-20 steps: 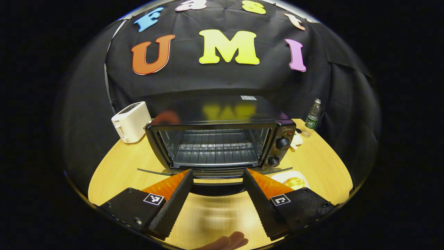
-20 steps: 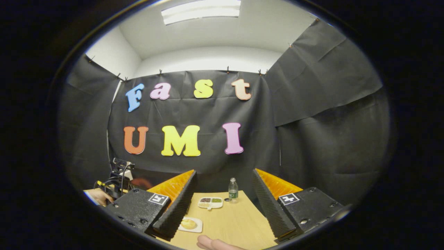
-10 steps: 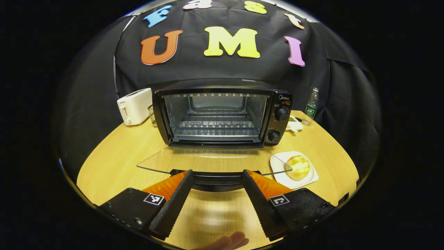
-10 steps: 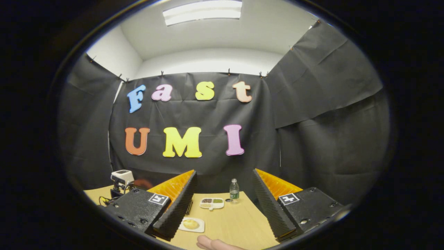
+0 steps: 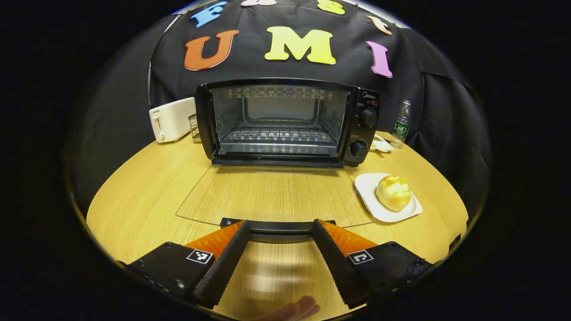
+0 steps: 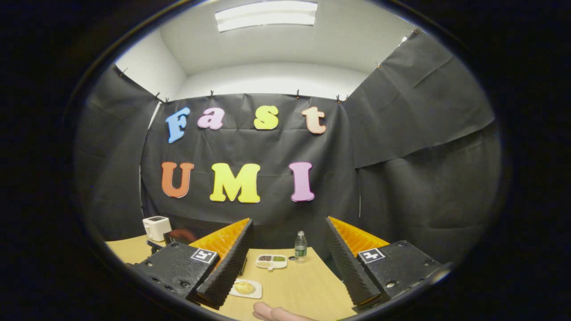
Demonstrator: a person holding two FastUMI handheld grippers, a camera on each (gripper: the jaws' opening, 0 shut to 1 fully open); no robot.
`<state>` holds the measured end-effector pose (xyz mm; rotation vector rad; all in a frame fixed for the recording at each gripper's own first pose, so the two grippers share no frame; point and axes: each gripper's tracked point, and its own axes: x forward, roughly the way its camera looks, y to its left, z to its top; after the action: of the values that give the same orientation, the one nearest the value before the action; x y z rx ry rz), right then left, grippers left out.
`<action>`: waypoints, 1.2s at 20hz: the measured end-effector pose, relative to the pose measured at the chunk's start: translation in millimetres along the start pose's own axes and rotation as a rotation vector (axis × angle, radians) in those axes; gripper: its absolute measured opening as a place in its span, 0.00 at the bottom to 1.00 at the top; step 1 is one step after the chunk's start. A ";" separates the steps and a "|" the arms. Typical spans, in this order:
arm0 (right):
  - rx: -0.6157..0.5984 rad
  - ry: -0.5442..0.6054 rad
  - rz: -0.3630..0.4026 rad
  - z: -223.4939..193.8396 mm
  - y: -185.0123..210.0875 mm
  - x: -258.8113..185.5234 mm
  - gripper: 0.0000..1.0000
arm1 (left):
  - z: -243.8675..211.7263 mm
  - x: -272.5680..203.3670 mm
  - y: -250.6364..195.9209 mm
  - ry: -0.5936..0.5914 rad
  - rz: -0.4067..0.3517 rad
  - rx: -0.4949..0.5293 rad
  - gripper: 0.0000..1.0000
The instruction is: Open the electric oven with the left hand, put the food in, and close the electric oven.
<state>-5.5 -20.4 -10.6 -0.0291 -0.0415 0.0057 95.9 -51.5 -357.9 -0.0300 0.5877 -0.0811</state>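
Note:
The black electric oven [image 5: 285, 120] stands at the back of the wooden table with its cavity and wire rack exposed. Its glass door [image 5: 272, 194] lies folded down flat toward me. The door's black handle [image 5: 279, 228] runs across the tips of my left gripper [image 5: 280, 223], whose fingers are spread wide and do not press on it. The food is a golden bun [image 5: 393, 191] on a white plate [image 5: 370, 203], right of the door. My right gripper [image 6: 287, 220] is held open high above the table, with the bun [image 6: 244, 287] below its left finger.
A white toaster [image 5: 171, 118] stands left of the oven and a water bottle [image 5: 401, 125] at its right. A small divided dish [image 6: 271, 261] sits near the bottle [image 6: 300, 245]. A person's fingertip [image 5: 299, 307] pokes in at the bottom edge.
The oven door came down from partly lowered to lying flat, with my left gripper dropping along with its handle. The right gripper barely moved.

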 end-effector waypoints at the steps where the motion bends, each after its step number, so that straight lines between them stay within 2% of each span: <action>1: 0.002 0.005 0.000 -1.3 0.7 1.6 0.97 | -0.1 -0.4 -0.2 0.000 0.001 -0.003 0.84; 2: 0.005 0.012 0.003 -3.8 2.7 2.5 0.97 | 2.2 -1.5 1.5 -0.009 0.004 -0.004 0.94; 5: 0.001 0.022 0.005 -10.8 7.3 8.3 1.00 | 25.8 -21.0 9.1 -0.073 0.024 -0.003 0.95; 6: -0.002 0.025 0.001 -15.7 7.7 11.3 0.97 | 39.5 -30.6 11.0 -0.106 0.019 -0.006 0.95; 9: -0.014 0.050 -0.009 -34.6 11.8 23.1 1.00 | 89.2 -71.2 20.0 -0.214 0.020 -0.013 0.95; 11: -0.015 0.079 -0.003 -51.6 17.7 32.5 1.00 | 124.1 -100.2 31.5 -0.277 0.051 -0.015 0.95; 13: -0.013 0.109 0.013 -69.2 26.3 41.4 0.97 | 148.9 -126.6 39.4 -0.332 0.051 -0.036 0.95; 14: -0.010 0.126 0.017 -78.7 28.9 46.7 1.00 | 161.2 -138.9 41.0 -0.363 0.045 -0.045 0.95; 15: 0.004 0.147 0.024 -91.6 33.1 53.5 0.97 | 173.1 -151.1 44.4 -0.392 0.043 -0.053 0.95; 16: 0.016 0.168 0.029 -103.3 36.1 59.5 0.97 | 183.6 -161.3 50.6 -0.429 0.046 -0.052 0.87; 18: 0.033 0.225 0.035 -132.8 42.2 73.9 0.97 | 197.8 -186.8 57.3 -0.489 0.069 -0.038 0.83; 19: 0.033 0.262 0.043 -152.5 48.0 82.9 0.97 | 202.7 -198.1 59.0 -0.511 0.079 -0.020 0.92; 22: 0.036 0.352 0.064 -203.3 63.4 106.8 1.00 | 210.7 -227.1 52.1 -0.564 0.088 0.022 0.93; 23: 0.038 0.392 0.070 -225.3 69.3 114.9 0.97 | 212.2 -236.7 46.7 -0.578 0.084 0.035 0.93; 24: 0.043 0.424 0.079 -243.8 75.2 121.9 1.00 | 211.1 -245.2 43.4 -0.584 0.083 0.045 0.93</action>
<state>126.1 48.5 -251.2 0.0112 0.3839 0.0795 12.7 13.6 -49.0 0.0153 0.0027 -0.0022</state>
